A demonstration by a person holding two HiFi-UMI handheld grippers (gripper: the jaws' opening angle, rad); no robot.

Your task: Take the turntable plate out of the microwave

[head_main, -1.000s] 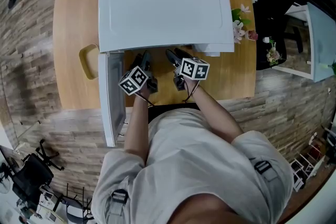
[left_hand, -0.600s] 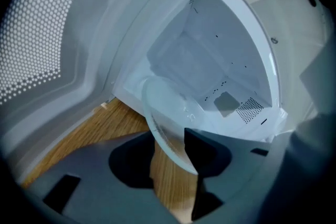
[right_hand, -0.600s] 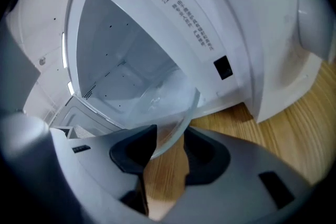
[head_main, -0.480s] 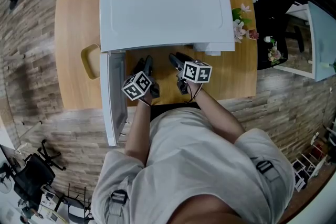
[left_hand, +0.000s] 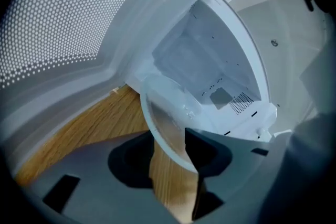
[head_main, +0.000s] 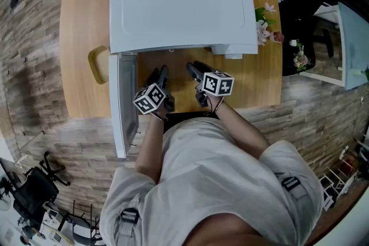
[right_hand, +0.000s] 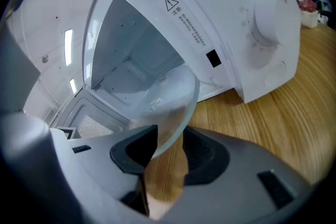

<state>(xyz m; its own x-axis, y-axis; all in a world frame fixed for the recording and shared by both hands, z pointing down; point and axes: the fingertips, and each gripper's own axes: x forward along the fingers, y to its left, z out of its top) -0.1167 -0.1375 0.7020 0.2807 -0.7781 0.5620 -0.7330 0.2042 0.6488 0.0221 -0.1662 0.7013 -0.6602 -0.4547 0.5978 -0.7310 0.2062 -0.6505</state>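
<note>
Just outside the open white boxy microwave [head_main: 181, 8], over the wood surface [head_main: 81, 20], left gripper [head_main: 158, 72] & right gripper [head_main: 195, 66] both pinch the clear round glass plate [left_hand: 167, 126] by its rim; right jaws just squeezed tighter on it.

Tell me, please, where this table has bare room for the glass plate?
Bare wood lies on the table in front of the microwave, on its knob side, near the flowers. Another strip lies left of the open door, in front of the yellow object. Between door and plate it is crowded.
</note>
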